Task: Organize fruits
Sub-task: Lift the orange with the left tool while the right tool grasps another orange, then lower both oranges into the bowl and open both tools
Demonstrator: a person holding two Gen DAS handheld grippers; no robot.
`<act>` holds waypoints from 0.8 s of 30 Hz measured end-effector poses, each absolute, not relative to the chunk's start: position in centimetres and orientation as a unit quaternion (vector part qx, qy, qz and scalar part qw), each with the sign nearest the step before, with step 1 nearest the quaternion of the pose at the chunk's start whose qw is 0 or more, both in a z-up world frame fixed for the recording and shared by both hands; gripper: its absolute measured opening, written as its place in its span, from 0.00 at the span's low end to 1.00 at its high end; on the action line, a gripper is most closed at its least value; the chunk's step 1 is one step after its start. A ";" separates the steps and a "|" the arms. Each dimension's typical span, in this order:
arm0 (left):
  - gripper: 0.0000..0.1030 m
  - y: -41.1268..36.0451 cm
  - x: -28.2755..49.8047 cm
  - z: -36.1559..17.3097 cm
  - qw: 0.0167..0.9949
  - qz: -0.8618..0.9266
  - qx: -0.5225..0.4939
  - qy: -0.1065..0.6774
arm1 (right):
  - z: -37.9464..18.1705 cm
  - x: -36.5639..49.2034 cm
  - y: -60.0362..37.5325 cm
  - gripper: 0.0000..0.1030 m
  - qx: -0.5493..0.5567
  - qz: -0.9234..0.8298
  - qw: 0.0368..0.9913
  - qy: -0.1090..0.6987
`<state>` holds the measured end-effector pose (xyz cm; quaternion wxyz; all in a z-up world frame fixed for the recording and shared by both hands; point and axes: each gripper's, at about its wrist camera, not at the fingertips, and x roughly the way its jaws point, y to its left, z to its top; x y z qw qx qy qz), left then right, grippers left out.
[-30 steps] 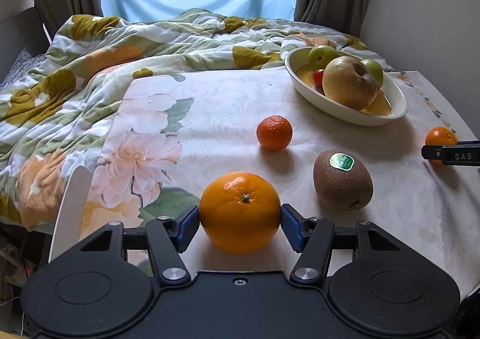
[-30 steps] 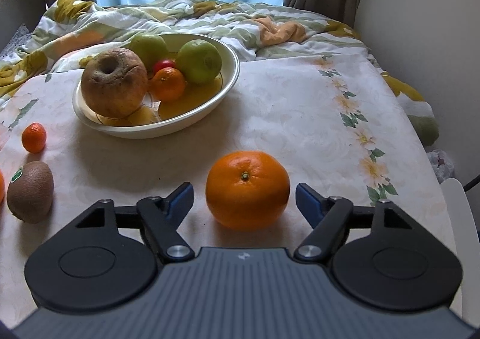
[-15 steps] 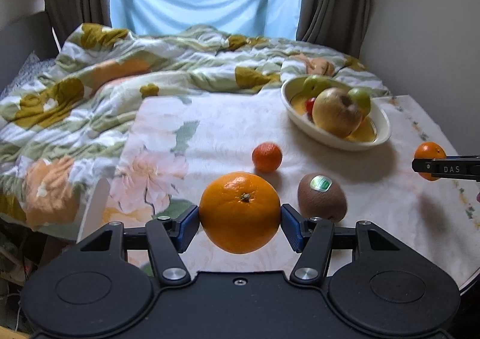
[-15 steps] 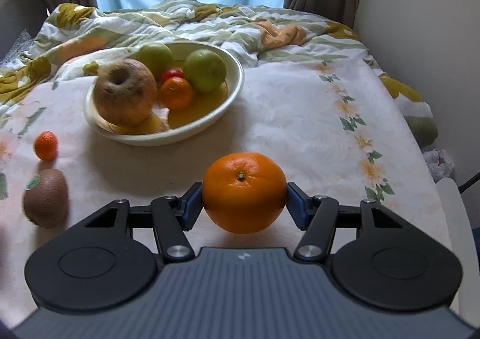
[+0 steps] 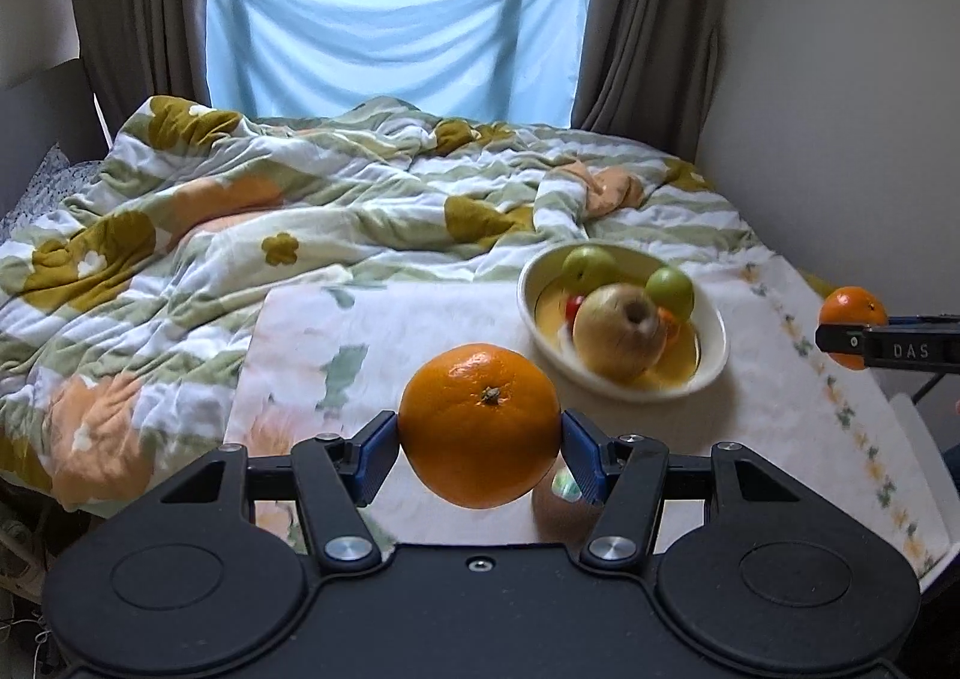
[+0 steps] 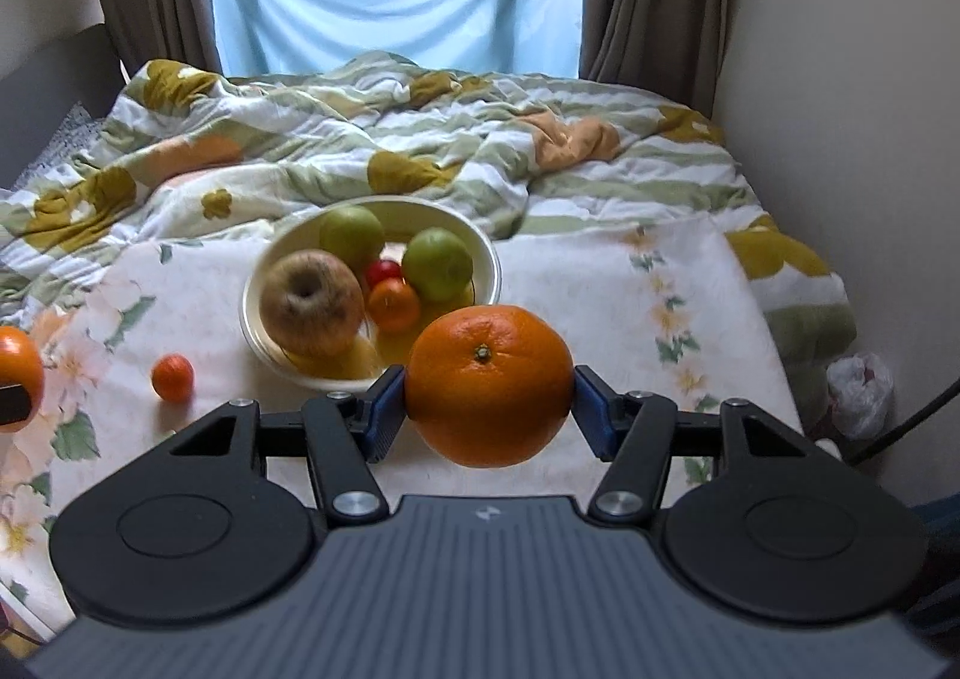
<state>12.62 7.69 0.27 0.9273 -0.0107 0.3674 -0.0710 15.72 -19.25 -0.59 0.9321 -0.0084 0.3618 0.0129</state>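
— Two oranges, one in each gripper. The left gripper [image 5: 480,442] is clamped on its orange [image 5: 480,424], pads at the widest part, stem toward the camera. The right gripper [image 6: 489,403] has the other orange [image 6: 489,385] pinched the same way. Both fruits hang clear above the table [image 6: 606,289].

— Will they slip?

— I doubt it. Orange peel is dimpled and a bit springy, so the pads should bite. It is a firm, fairly heavy fruit for its size, though, and round, so a hold off the middle would let it roll out. Across the middle, as they have it, looks right to me.

— Where do they go?

— I'd guess the bowl [image 6: 489,265], toward the table's far edge by the quilt [image 6: 420,138]. It already holds an apple [image 6: 312,301], two green fruits, a small orange one and something red.

— Anything left out?

— A mandarin [image 6: 172,377] lies toward the table's left side, and a kiwi [image 5: 549,505] peeks out behind the left orange, near the front edge. The kiwi will be softer, I'd think; squeeze it gently.
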 end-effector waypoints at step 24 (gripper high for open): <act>0.61 1.9 28.3 -2.0 0.912 -0.023 -0.065 0.404 | 0.5 30.8 -21.5 0.72 -0.042 0.145 0.922 0.357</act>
